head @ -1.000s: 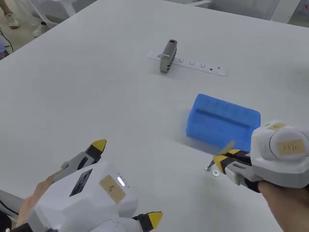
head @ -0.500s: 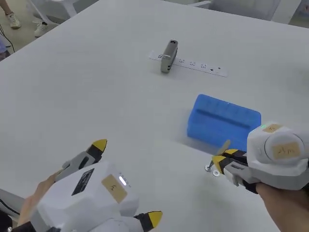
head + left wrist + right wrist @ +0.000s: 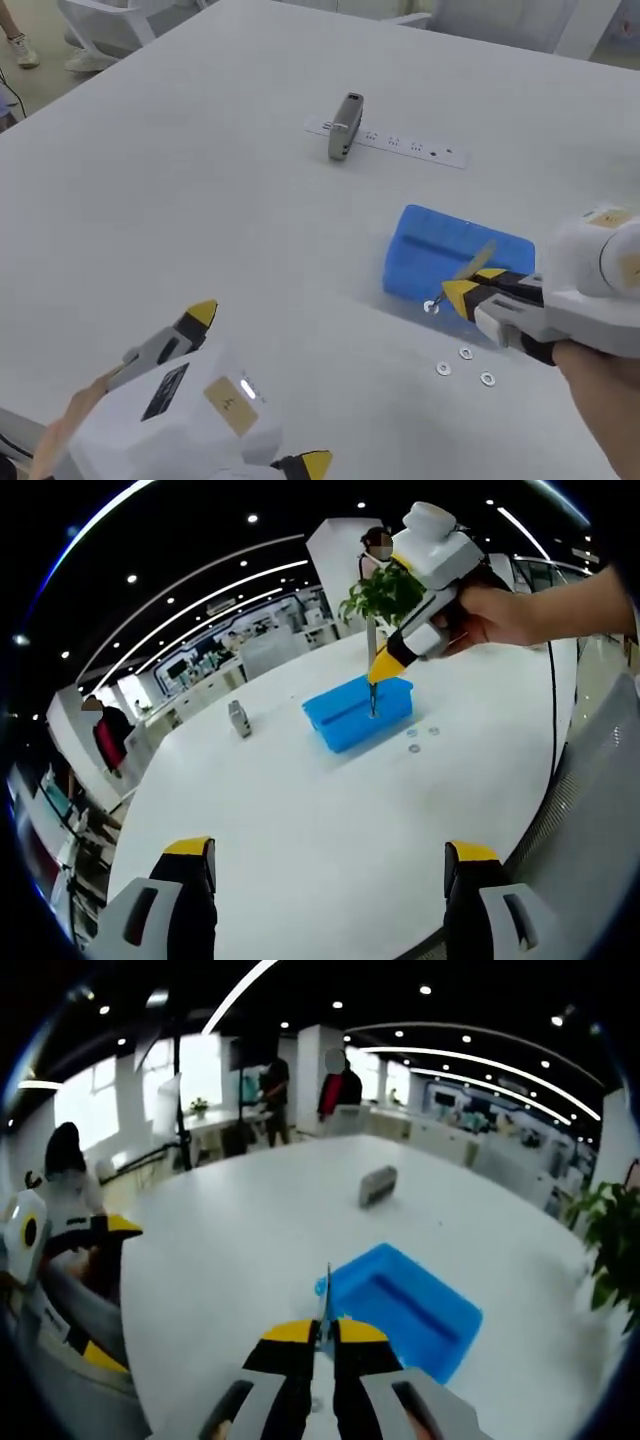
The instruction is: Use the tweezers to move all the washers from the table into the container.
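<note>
The right tongs [image 3: 465,295] are clamped tight on the tweezers [image 3: 480,260], whose tip carries a washer [image 3: 432,306] at the lower left edge of the blue container [image 3: 440,240]. The left gripper view shows the tweezers pointing straight down at that container, while in the right gripper view their tip is a blur. Three loose washers [image 3: 466,352] lie on the bench [image 3: 200,180] just below the right tongs in the head view. The left tongs [image 3: 259,388], at the lower left, gape wide and hold nothing.

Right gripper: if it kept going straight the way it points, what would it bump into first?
Probably the blue container: the tweezers in the right gripper aim at its near corner. Depth is unclear, so it might skim past.
</note>
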A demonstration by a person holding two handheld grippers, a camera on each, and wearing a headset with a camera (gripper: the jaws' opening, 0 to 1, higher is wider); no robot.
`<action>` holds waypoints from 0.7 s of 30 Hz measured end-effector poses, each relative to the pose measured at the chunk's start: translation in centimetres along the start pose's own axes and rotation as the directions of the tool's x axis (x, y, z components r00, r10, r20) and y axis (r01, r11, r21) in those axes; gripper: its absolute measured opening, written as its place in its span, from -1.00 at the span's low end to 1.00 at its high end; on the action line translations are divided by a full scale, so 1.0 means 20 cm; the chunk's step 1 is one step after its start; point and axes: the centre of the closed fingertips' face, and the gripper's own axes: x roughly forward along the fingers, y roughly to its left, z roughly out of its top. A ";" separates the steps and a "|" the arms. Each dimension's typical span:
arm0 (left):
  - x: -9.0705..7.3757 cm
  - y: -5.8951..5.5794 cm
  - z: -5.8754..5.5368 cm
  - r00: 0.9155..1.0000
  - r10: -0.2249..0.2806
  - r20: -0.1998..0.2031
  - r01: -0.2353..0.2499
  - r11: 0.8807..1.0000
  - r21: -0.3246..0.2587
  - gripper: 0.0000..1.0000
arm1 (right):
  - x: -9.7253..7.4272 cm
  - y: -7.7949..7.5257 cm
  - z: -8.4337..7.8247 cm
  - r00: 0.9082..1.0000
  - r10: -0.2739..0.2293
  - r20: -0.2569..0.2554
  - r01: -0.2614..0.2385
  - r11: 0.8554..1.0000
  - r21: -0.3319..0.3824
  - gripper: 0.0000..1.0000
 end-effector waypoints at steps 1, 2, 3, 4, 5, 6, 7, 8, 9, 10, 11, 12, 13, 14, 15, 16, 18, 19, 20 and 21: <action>0.00 0.00 0.00 1.000 0.000 0.000 0.000 1.000 0.000 0.94 | 0.00 -0.01 0.02 1.000 -0.005 0.010 0.005 1.000 0.002 -0.96; 0.00 0.00 0.00 1.000 -0.001 -0.001 0.001 1.000 0.000 0.94 | 0.01 -0.01 0.03 1.000 -0.008 0.013 0.008 1.000 -0.002 -0.96; 0.00 0.00 0.00 1.000 -0.001 -0.001 0.001 1.000 0.001 0.94 | 0.02 -0.03 0.04 1.000 -0.015 0.017 0.015 1.000 -0.008 -0.96; 0.00 0.00 0.00 1.000 -0.001 0.000 0.001 1.000 0.001 0.94 | 0.02 -0.04 0.06 1.000 -0.020 0.021 0.020 1.000 -0.012 -0.96; 0.00 0.00 0.00 1.000 -0.002 -0.001 0.002 1.000 0.001 0.94 | 0.04 -0.04 0.07 0.999 -0.025 0.025 0.026 1.000 -0.013 -0.96; 0.00 0.00 0.00 1.000 -0.001 -0.002 0.001 1.000 0.001 0.94 | 0.04 -0.04 0.07 0.999 -0.028 0.027 0.028 1.000 -0.012 -0.96; 0.00 0.00 0.00 1.000 -0.001 -0.002 0.001 1.000 0.001 0.94 | 0.06 -0.06 0.08 0.999 -0.037 0.031 0.037 0.999 -0.007 -0.96; 0.00 0.00 0.00 1.000 -0.001 -0.003 0.001 1.000 0.001 0.94 | 0.06 -0.07 0.08 0.999 -0.042 0.033 0.043 0.999 -0.002 -0.96; 0.00 0.00 0.00 1.000 0.001 -0.003 -0.001 1.000 0.001 0.94 | 0.08 -0.09 0.08 0.998 -0.050 0.033 0.050 0.999 0.003 -0.96; 0.00 0.00 0.00 1.000 0.002 -0.004 -0.002 1.000 0.001 0.94 | 0.09 -0.10 0.08 0.998 -0.055 0.035 0.055 0.998 0.006 -0.96; 0.00 0.00 0.00 1.000 0.004 -0.003 -0.004 1.000 -0.001 0.95 | 0.11 -0.11 0.08 0.997 -0.063 0.036 0.063 0.998 0.013 -0.95; 0.00 0.01 0.00 1.000 0.008 0.003 -0.008 1.000 -0.003 0.95 | 0.12 -0.12 0.07 0.997 -0.070 0.035 0.070 0.997 0.018 -0.95; -0.01 0.01 0.01 1.000 0.011 0.013 -0.011 1.000 -0.007 0.94 | 0.13 -0.14 0.07 0.996 -0.083 0.038 0.082 0.996 0.022 -0.95; -0.01 0.01 0.01 1.000 0.009 0.013 -0.009 1.000 -0.012 0.94 | 0.14 -0.15 0.07 0.995 -0.087 0.039 0.086 0.996 0.025 -0.95; -0.01 0.01 0.01 1.000 0.009 0.011 -0.008 1.000 -0.016 0.94 | 0.16 -0.16 0.06 0.995 -0.090 0.038 0.089 0.995 0.034 -0.95; 0.00 0.02 0.01 1.000 0.010 0.009 -0.010 1.000 -0.016 0.94 | 0.17 -0.16 0.06 0.995 -0.089 0.036 0.087 0.995 0.037 -0.95; 0.00 0.02 0.01 1.000 0.011 0.009 -0.010 1.000 -0.017 0.94 | 0.21 -0.17 0.04 0.996 -0.084 0.023 0.083 0.995 0.045 -0.95; 0.00 0.02 0.01 1.000 0.011 0.009 -0.011 1.000 -0.016 0.94 | 0.23 -0.17 0.03 0.997 -0.081 0.016 0.080 0.996 0.046 -0.95; 0.00 0.02 0.00 1.000 0.010 0.007 -0.010 1.000 -0.016 0.94 | 0.25 -0.17 0.01 0.997 -0.080 0.007 0.079 0.996 0.047 -0.95; 0.00 0.01 0.00 1.000 0.009 0.006 -0.009 1.000 -0.016 0.94 | 0.26 -0.17 0.00 0.997 -0.080 0.003 0.079 0.996 0.045 -0.95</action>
